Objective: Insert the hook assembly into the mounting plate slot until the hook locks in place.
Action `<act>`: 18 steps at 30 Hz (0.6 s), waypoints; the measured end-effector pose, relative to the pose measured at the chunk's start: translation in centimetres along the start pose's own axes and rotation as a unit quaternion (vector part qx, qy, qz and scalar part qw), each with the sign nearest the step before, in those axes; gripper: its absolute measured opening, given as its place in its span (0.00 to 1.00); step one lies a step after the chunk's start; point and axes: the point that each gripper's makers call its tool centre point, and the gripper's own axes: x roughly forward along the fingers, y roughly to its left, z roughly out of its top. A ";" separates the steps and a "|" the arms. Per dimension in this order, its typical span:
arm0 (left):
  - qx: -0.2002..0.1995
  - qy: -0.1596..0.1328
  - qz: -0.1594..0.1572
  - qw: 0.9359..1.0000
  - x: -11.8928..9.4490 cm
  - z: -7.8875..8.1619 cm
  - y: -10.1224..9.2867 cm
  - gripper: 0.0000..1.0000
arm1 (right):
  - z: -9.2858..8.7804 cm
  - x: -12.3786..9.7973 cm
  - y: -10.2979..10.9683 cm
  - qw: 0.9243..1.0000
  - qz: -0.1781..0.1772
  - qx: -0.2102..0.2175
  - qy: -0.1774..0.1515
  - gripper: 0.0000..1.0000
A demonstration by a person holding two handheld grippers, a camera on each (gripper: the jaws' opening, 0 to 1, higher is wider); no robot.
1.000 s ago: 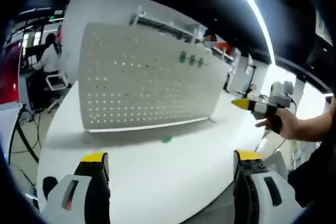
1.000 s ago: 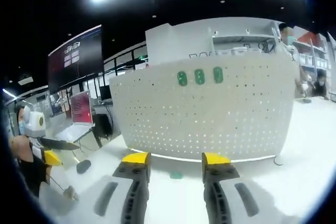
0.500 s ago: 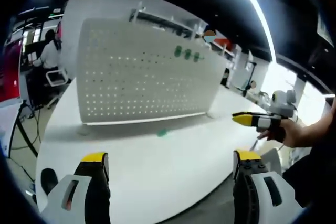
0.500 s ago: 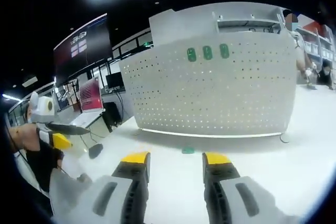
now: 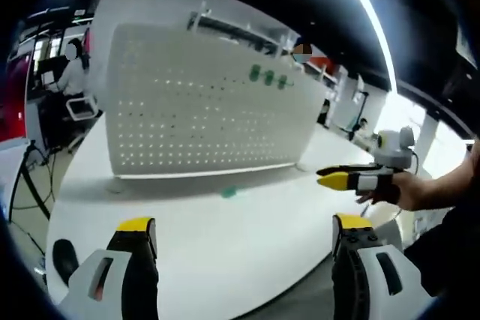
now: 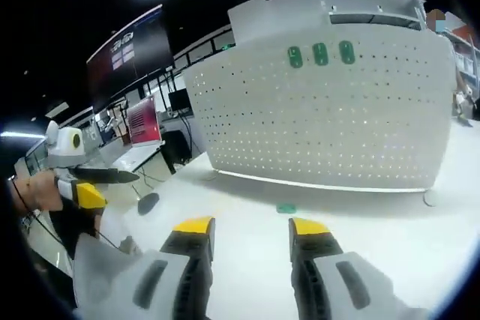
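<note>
A: Fingers?
B: Left gripper [image 5: 240,230] spread wide, nothing between; right gripper [image 6: 251,228] parted, nothing between. Both low in frame over the white tabletop [image 5: 225,245].
A: Hook piece?
B: Small green hook assembly [image 6: 286,207] lies flat on the tabletop just ahead of the right fingers, near the pegboard's base; mid-frame in the left gripper view [image 5: 229,192].
A: Plate?
B: White pegboard mounting plate [image 6: 330,118] upright behind it, three green hooks [image 6: 320,54] near its top.

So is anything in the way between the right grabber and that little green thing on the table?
Nothing visible is. The right gripper is open and empty, and only bare white table lies between it and the green hook piece, which sits in front of the board with holes.
</note>
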 end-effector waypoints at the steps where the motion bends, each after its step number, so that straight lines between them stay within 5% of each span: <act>1: -0.001 0.001 0.001 1.000 0.0 0.0 0.1 0.99 | 0.0 0.5 0.0 1.000 0.003 -0.003 0.001 0.37; 18: -0.019 0.004 0.029 0.999 0.5 0.2 3.1 0.98 | -4.4 11.1 -3.2 0.997 -0.004 0.053 0.061 0.34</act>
